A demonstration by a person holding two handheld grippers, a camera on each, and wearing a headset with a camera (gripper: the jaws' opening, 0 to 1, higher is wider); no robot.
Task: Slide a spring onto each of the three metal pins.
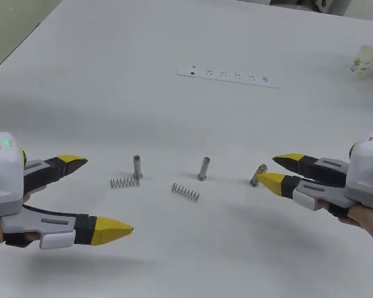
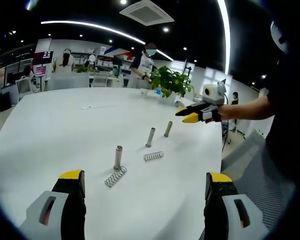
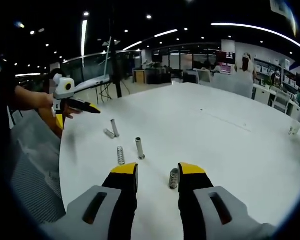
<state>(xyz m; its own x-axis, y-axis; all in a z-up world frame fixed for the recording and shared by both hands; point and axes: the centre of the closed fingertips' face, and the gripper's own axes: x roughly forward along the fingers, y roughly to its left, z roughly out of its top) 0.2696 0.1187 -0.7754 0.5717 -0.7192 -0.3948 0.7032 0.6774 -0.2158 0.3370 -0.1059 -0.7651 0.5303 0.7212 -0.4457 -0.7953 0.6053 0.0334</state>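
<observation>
1. Three metal pins stand in a row across the white table [image 1: 193, 261]. The left pin [image 1: 137, 166] and the middle pin [image 1: 203, 168] are upright with their long axes vertical, and both are bare.
2. The right pin [image 1: 258, 175] carries a spring coiled round its shaft. In the head view it seems to lean toward the upper right. In the right gripper view it looks close to upright [image 3: 174, 178], so its tilt cannot be settled.
3. Two loose springs lie flat on the table. The first spring [image 1: 125, 182] lies just beside the foot of the left pin, its long axis roughly along the row. The second spring [image 1: 185, 192] lies in front of the gap between the left and middle pins, its axis slanted.
4. The right gripper [image 1: 267, 169] has its jaws moderately apart, one on either side of the right pin, and grips nothing. The pin sits close against one jaw, but contact cannot be told.
5. The left gripper [image 1: 109, 195] has its jaws spread wide and empty, hovering apart from the left pin.
6. The coils hide most of the right pin's metal. The picture edges cut off both of the person's hands.
</observation>
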